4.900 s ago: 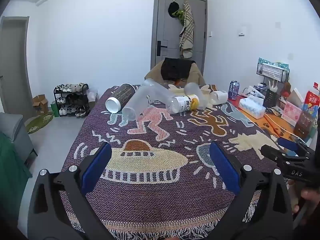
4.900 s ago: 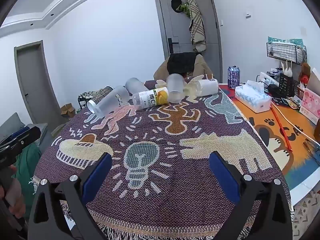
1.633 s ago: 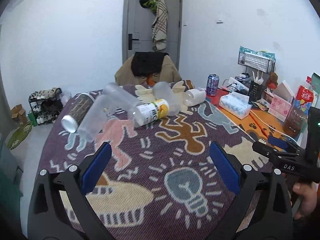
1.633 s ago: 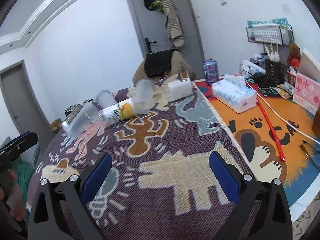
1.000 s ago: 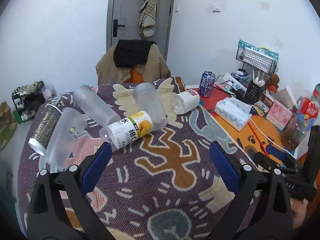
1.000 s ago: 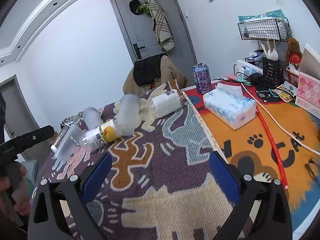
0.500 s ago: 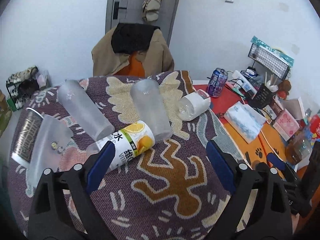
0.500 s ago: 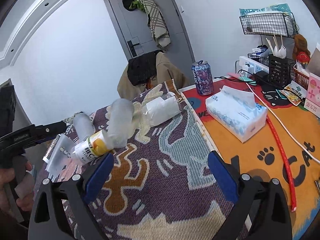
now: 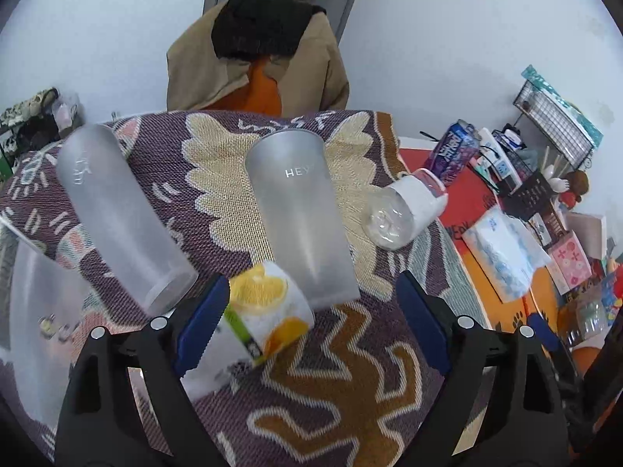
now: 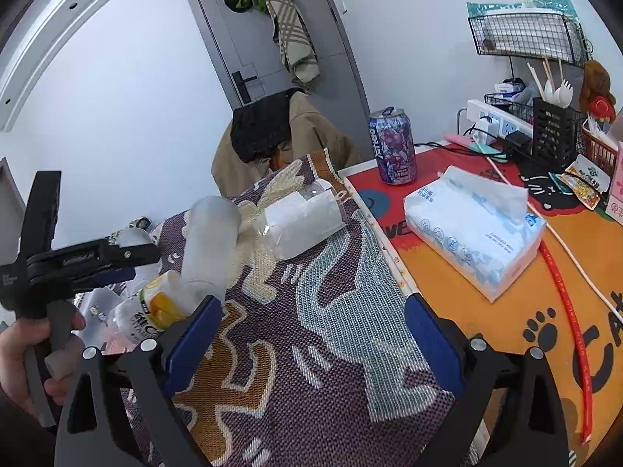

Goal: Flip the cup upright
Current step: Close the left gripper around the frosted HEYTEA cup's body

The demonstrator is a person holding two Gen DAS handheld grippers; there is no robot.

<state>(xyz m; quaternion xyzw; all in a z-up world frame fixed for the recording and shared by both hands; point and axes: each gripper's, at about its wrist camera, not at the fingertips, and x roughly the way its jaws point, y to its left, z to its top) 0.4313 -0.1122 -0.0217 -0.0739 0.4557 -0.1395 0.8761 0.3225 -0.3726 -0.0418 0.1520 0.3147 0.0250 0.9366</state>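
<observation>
Frosted cup marked "HEY", lying on its side on the woven patterned blanket, wide mouth toward the camera and base toward the far chair, just ahead of the left gripper and roughly centred between its blue pads. Left gripper wide open, holding nothing, fingers hovering over the blanket. Nearest, against the left pad: a clear bottle with an orange-slice label, also on its side, its end touching or overlapping the cup's rim. Further left, a second frosted cup lying tilted, and at the frame edge a third translucent cup, partly cut off. To the right of the task cup, a clear bottle with a white label lying on its side near the blanket's edge. Beyond that, on the orange mat, a tissue pack and a purple drink can. At the far end, a chair draped with a tan coat. From the right wrist view: right gripper likewise spread wide and empty, above the blanket near its right edge, well apart from the cup; left hand wrapped round the other tool's handle at the left; tissue pack and can on the cat-print mat; grey door behind.
</observation>
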